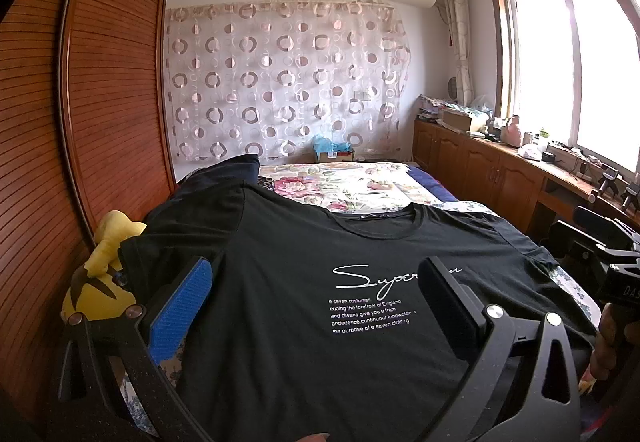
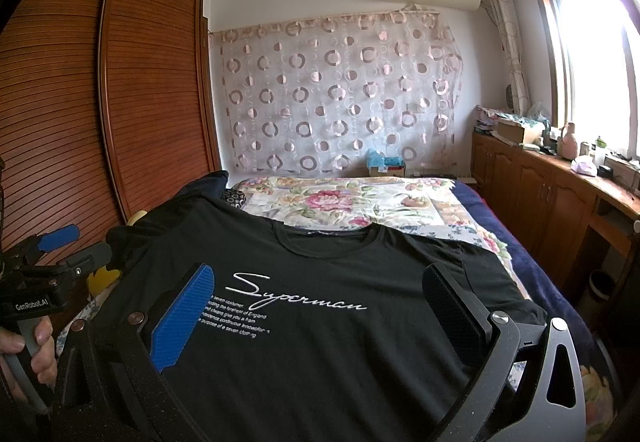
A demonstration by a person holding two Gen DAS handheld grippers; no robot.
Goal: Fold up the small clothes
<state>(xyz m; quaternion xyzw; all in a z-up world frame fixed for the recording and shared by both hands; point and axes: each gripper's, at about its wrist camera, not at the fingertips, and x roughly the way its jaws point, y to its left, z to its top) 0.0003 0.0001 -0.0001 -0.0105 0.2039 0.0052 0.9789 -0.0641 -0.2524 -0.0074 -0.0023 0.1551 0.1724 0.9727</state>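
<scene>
A black T-shirt (image 1: 304, 282) with white "Superman" lettering lies flat and face up on the bed, neck hole toward the far wall; it also fills the near half of the right wrist view (image 2: 320, 322). My left gripper (image 1: 316, 282) hovers open over the shirt's lower chest, its blue pad on the left. My right gripper (image 2: 320, 290) is open too, spread wide above the print. Neither holds cloth. The left gripper (image 2: 64, 246), held by a hand (image 2: 40, 346), shows at the left edge of the right wrist view. The right gripper's body (image 1: 600, 254) shows at the right edge of the left wrist view.
A yellow plush toy (image 1: 100, 274) lies by the shirt's left sleeve, against the slatted wooden wardrobe (image 1: 100, 102). A floral bedspread (image 2: 344, 202) covers the far bed. Low wooden cabinets (image 2: 540, 194) with clutter run under the window on the right. A dark garment (image 1: 224, 170) sits far left.
</scene>
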